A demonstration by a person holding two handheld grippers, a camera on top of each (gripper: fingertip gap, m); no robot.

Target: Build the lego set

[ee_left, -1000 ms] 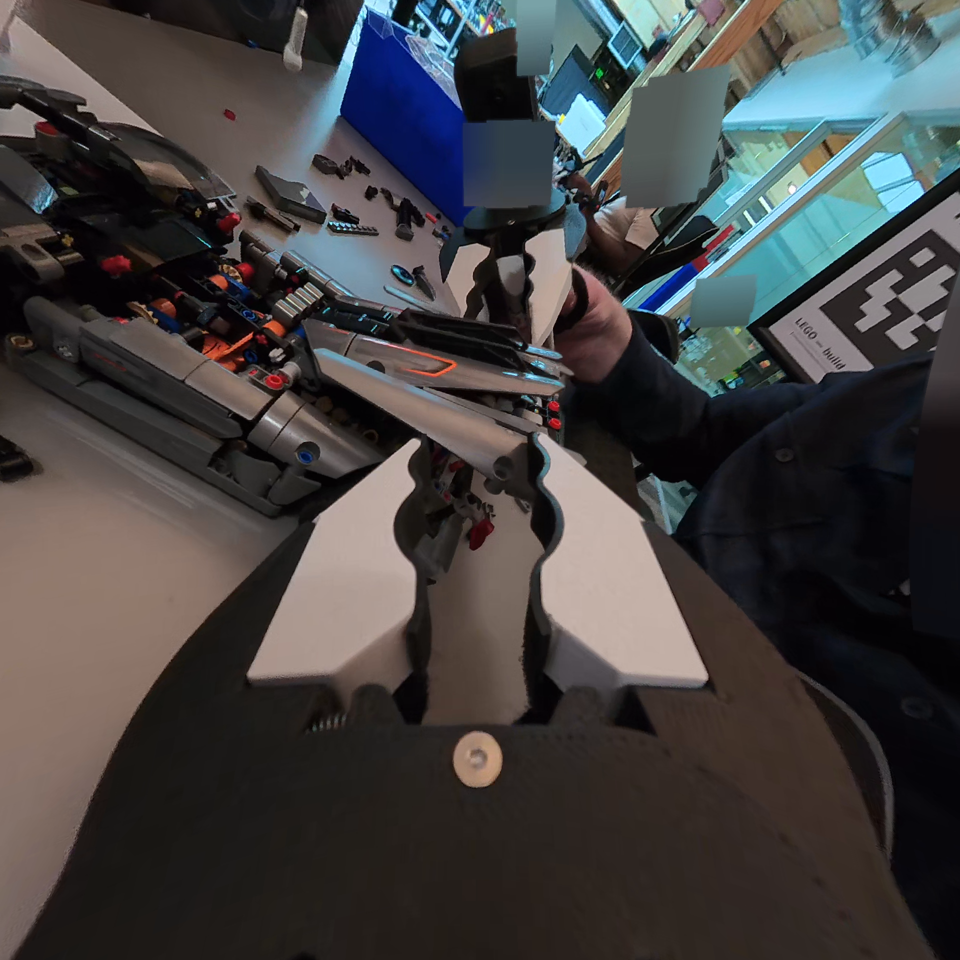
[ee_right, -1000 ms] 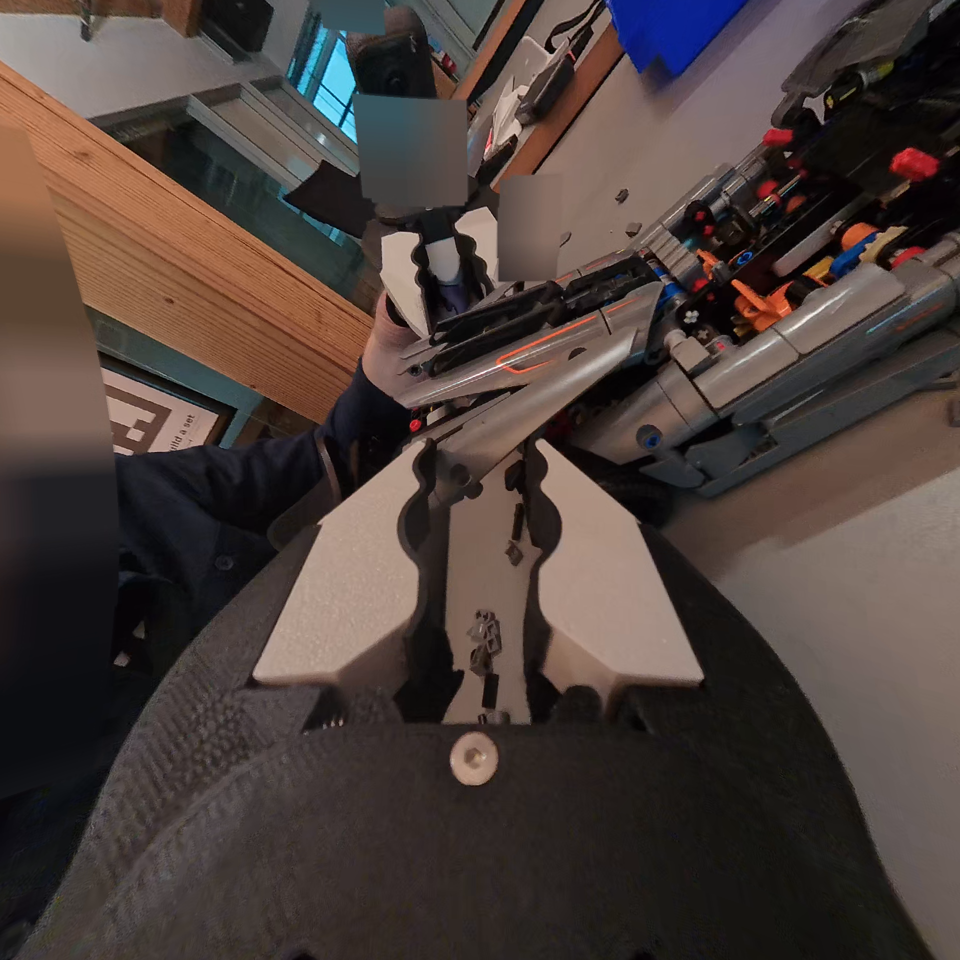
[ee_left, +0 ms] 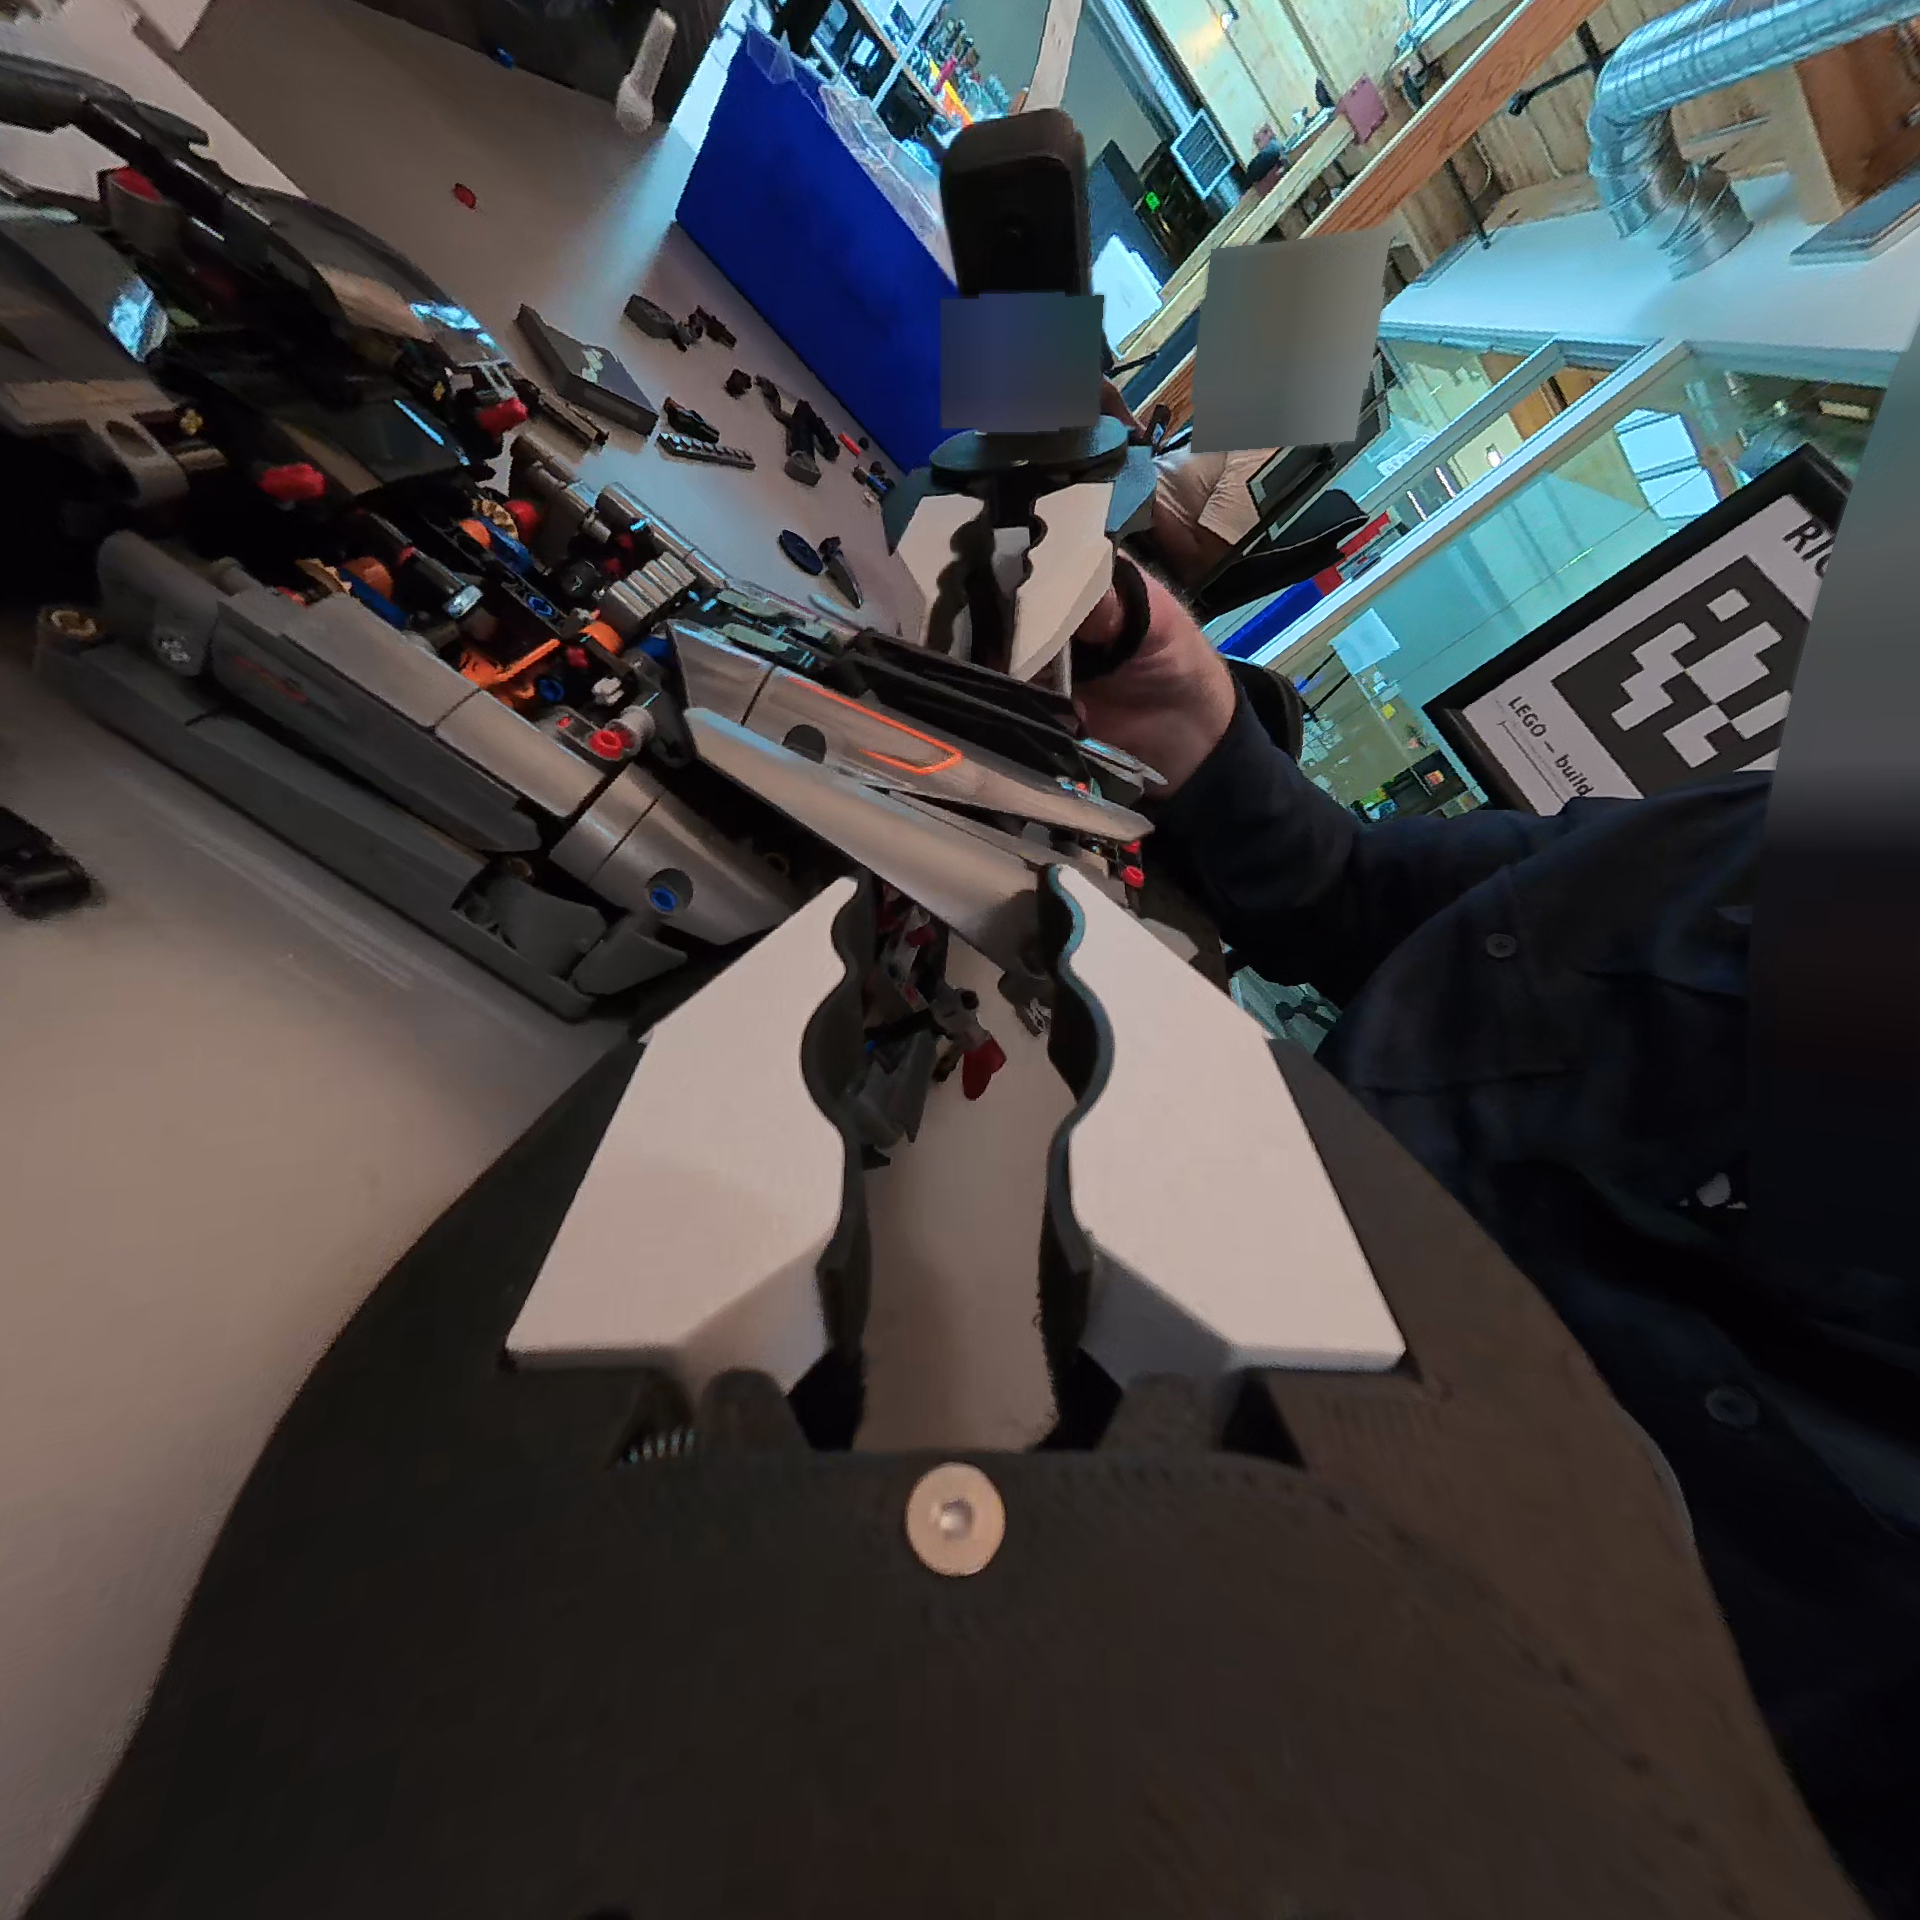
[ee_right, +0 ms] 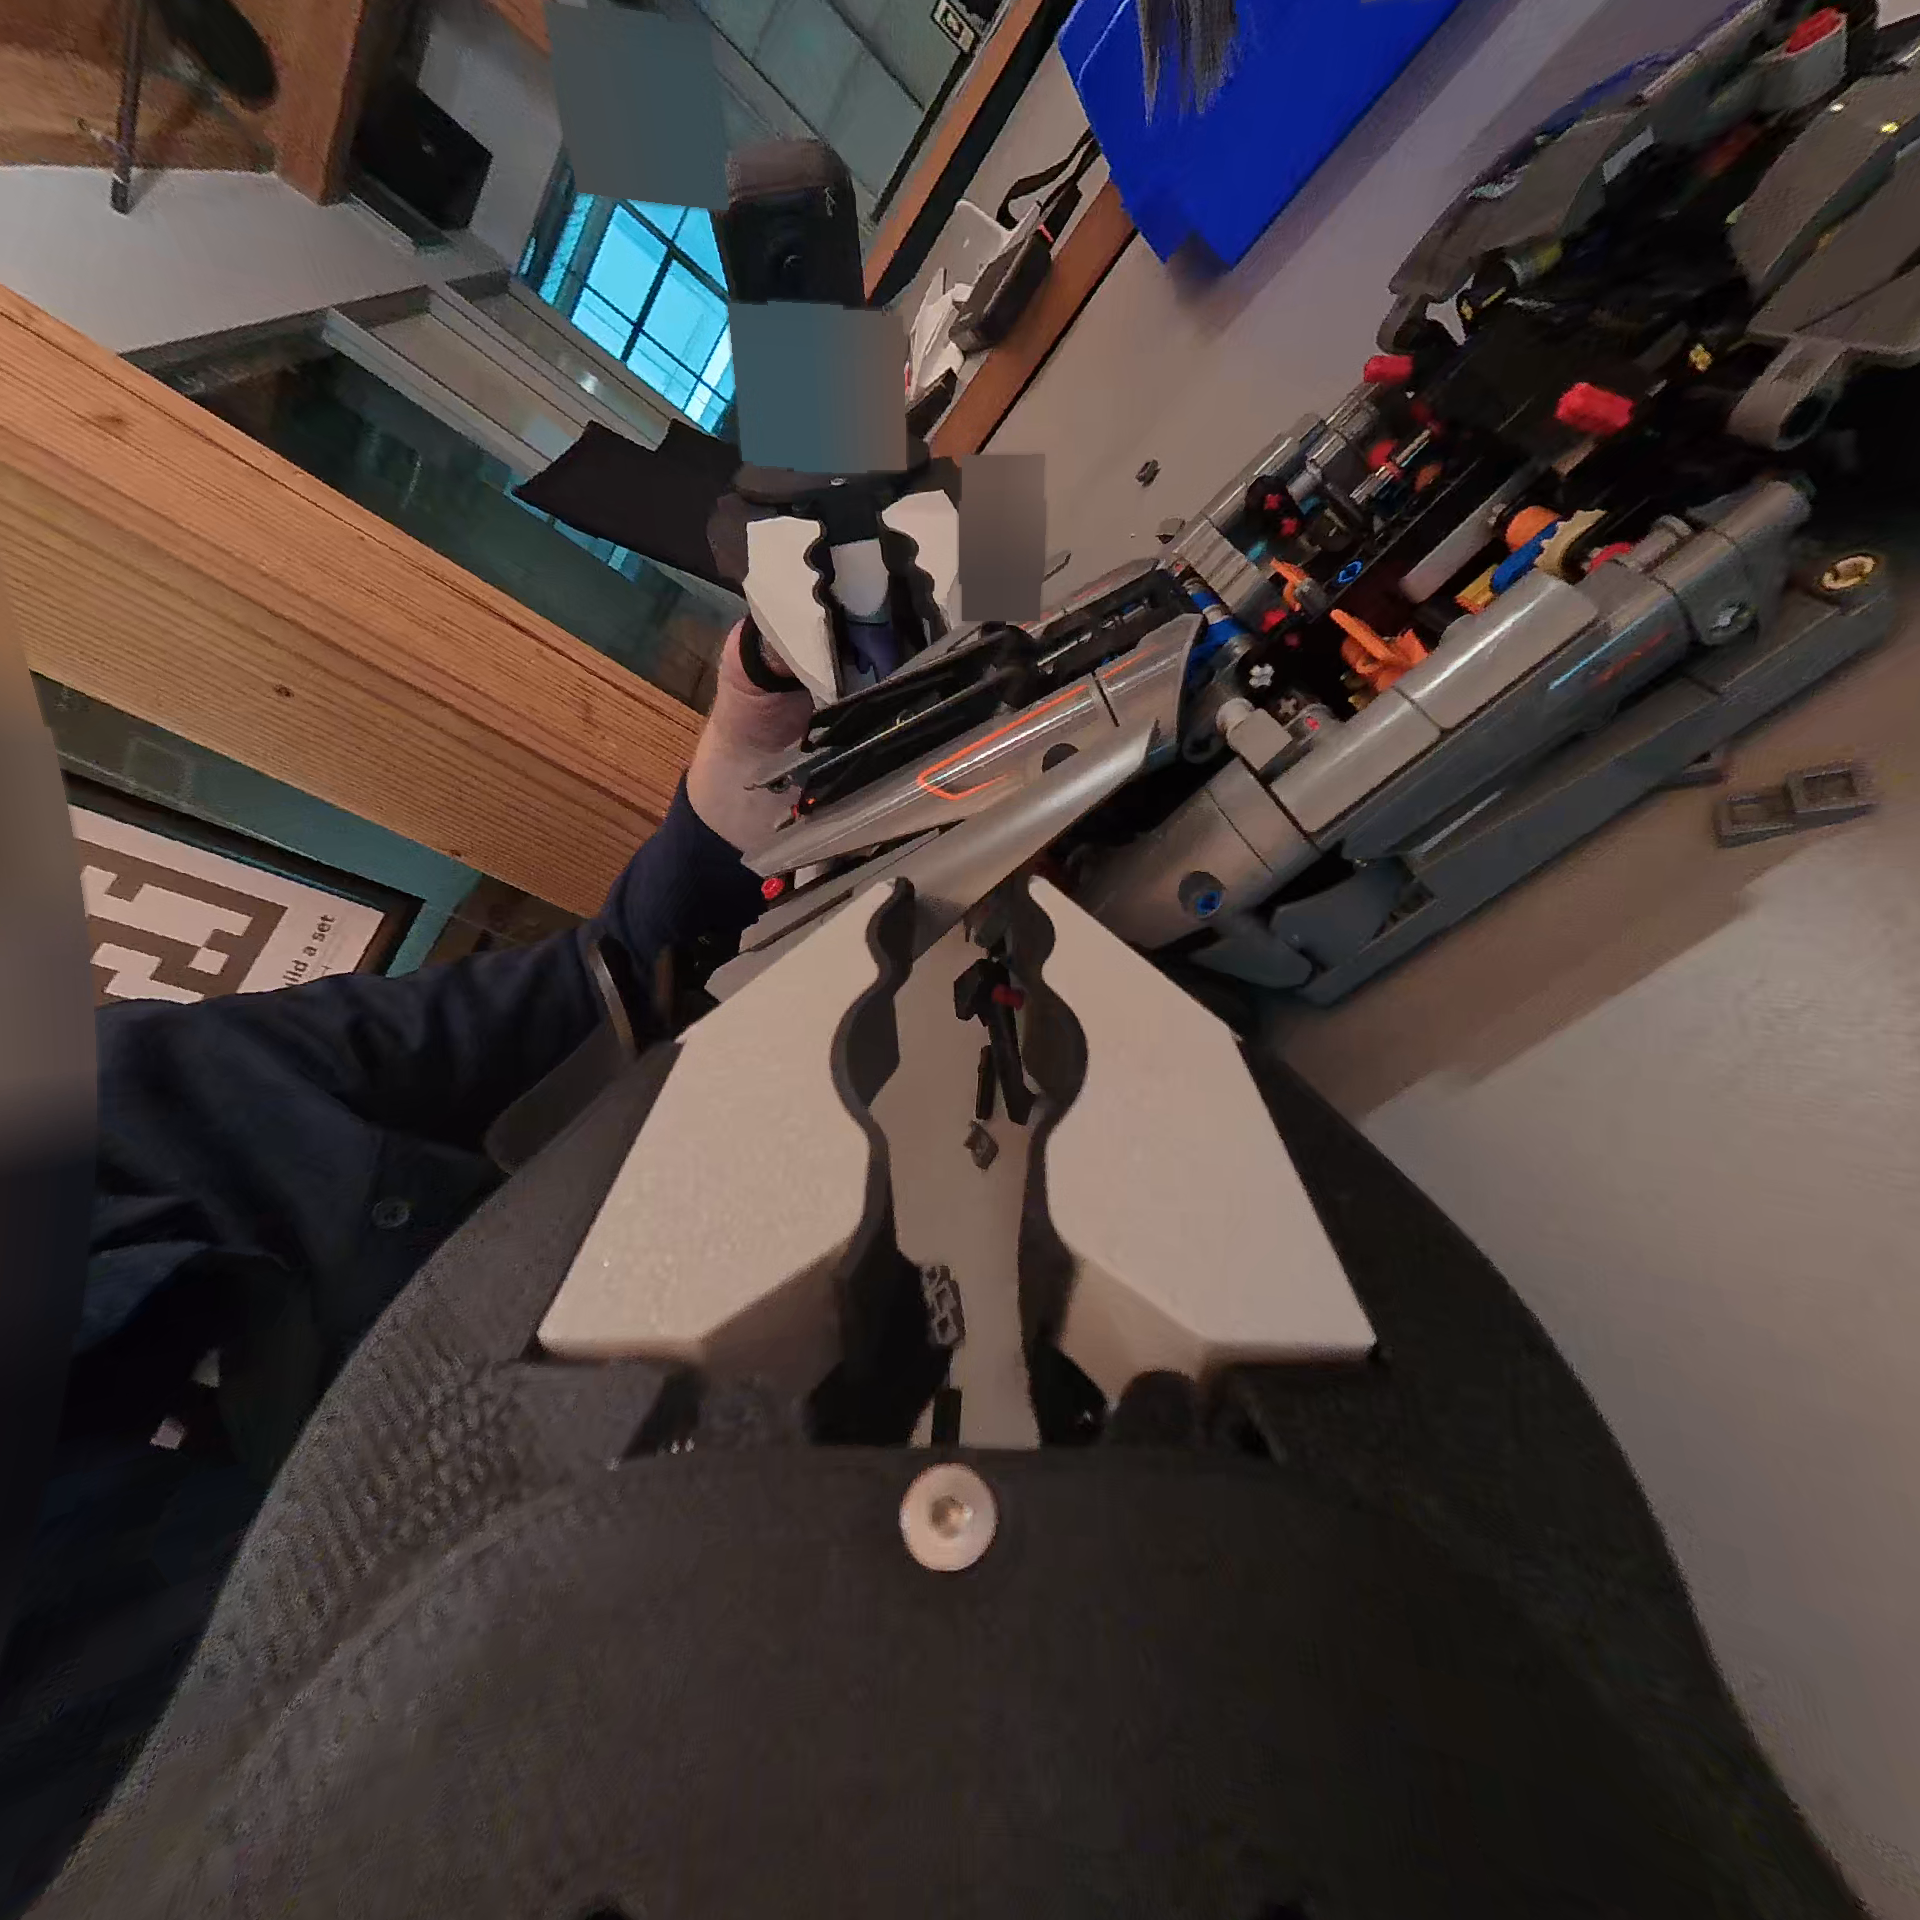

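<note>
A large grey and black lego vehicle (ee_left: pixel 416 727) lies on the white table; it also shows in the right wrist view (ee_right: pixel 1455 707). A grey wing section with an orange line (ee_left: pixel 831 748) sticks out from it toward the table edge and also shows in the right wrist view (ee_right: pixel 1018 748). My left gripper (ee_left: pixel 956 883) is shut on the wing's lower grey panel at its tip. My right gripper (ee_right: pixel 964 888) is shut on the same wing section from the opposite side. Each gripper shows farther off in the other's view, the right (ee_left: pixel 1003 603) and the left (ee_right: pixel 852 592).
Loose dark pieces (ee_left: pixel 727 416) lie on the table beyond the vehicle, next to a blue bin (ee_left: pixel 810 270). Two small grey frame pieces (ee_right: pixel 1787 800) lie beside the vehicle. A person's dark sleeve (ee_left: pixel 1455 935) and a framed black-and-white marker sign (ee_left: pixel 1683 675) are to the right. The left gripper's tips are roughly 9 centimetres from the right gripper's.
Nearly nothing. Both grippers keep their hold on the wing section and have shifted only slightly.
</note>
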